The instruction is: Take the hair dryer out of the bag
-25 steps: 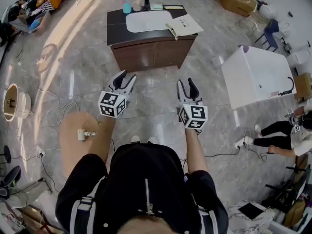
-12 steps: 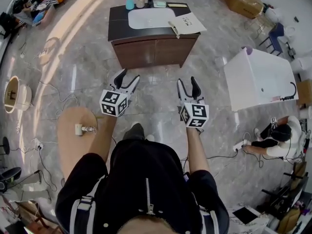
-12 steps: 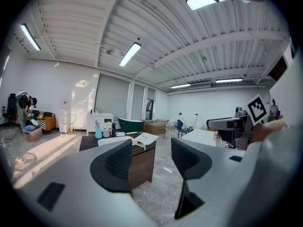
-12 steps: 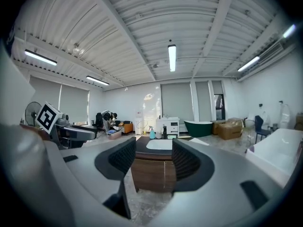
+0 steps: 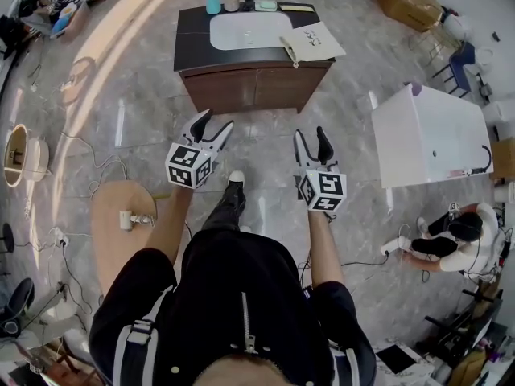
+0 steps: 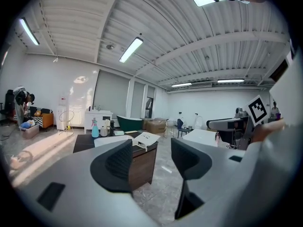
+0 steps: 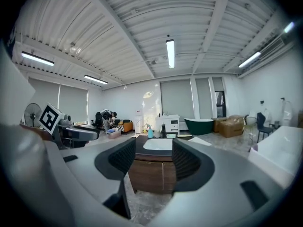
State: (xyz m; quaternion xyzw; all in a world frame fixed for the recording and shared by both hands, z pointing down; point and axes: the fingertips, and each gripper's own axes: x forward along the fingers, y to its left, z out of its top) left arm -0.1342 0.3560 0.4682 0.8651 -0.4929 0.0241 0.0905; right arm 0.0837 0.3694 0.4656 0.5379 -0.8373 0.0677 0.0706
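Both your grippers are up in front of you, level and side by side, well apart from each other and from the vanity (image 5: 249,83) at 12 o'clock. Left gripper (image 5: 214,121): its jaws have just been opening and stand wide apart, with nothing between the pads; in its own view (image 6: 150,155) you look through the gap at the vanity's corner. Right gripper (image 5: 311,133): same story, jaws just opened, wide apart and empty, and its view (image 7: 150,157) frames the sink (image 7: 158,144) between the pads. The bag (image 5: 312,42) lies flat on the countertop's right end, at 3 o'clock of the sink (image 5: 245,30), with one corner hanging over the front edge. From your right gripper it's at about 12 o'clock, from the left at 1 o'clock, untouched. The dryer doesn't show in any view. A blue bottle (image 5: 212,5) stands at the counter's back edge, 11 o'clock of the sink. A white tub (image 5: 426,131) sits on the floor at 3 o'clock of your right gripper.
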